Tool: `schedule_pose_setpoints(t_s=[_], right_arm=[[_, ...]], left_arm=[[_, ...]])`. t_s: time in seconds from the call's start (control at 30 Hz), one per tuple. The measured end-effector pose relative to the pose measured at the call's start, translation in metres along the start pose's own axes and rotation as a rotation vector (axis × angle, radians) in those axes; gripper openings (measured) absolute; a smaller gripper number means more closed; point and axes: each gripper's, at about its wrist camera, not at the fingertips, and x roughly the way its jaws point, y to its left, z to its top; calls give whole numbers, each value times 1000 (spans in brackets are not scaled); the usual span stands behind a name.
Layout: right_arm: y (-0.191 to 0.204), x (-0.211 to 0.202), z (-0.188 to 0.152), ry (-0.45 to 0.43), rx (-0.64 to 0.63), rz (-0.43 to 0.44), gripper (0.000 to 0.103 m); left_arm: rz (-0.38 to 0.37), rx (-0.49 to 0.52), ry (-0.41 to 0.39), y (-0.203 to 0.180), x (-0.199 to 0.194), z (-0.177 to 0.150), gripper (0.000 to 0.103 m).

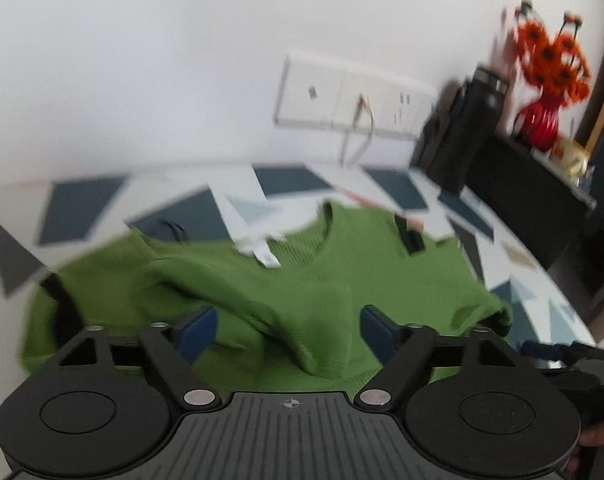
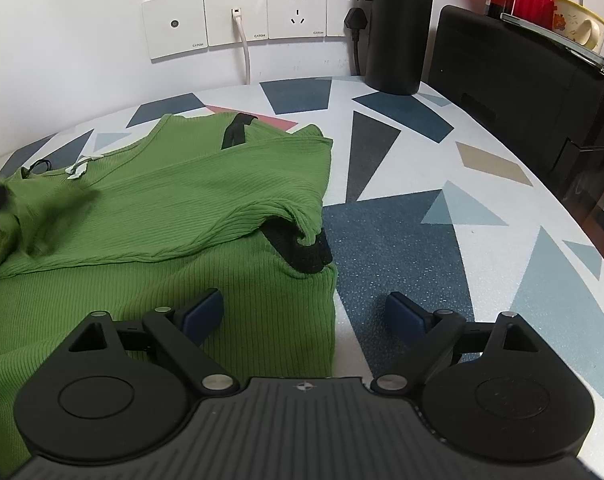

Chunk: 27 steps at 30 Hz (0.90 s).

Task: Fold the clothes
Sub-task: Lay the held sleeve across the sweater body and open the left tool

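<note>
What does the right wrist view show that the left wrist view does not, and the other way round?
Only the right wrist view shows the open right gripper over the green sweater's right edge, a black plug in the wall sockets, and a cream mug.

Only the left wrist view shows the open left gripper, nothing gripped, over a raised fold, and the orange flowers whole.

Both share the sweater, its white label, the patterned tabletop, the black bottle and the red vase.

"CATON" on wall socket plates (image 2: 238, 16)
</note>
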Motion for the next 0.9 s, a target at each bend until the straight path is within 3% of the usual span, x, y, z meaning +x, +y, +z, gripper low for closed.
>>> schedule_pose_setpoints(t_s=[0.07, 0.13, 0.37, 0.53, 0.7, 0.9], right_arm=[[0, 0, 0, 1, 0, 0, 91], [0, 0, 0, 1, 1, -1, 92], [1, 1, 1, 12, 8, -7, 92], [3, -8, 11, 4, 10, 8, 90], [24, -24, 31, -90, -32, 165, 77], [87, -7, 45, -61, -135, 390, 57]], left_arm=[[54, 25, -22, 6, -17, -6, 91], [126, 59, -15, 11, -30, -20, 91], [210, 9, 71, 38, -47, -68, 89], [268, -26, 62, 52, -56, -83, 88], [329, -7, 56, 59, -59, -90, 85], [371, -38, 46, 65, -62, -93, 86]])
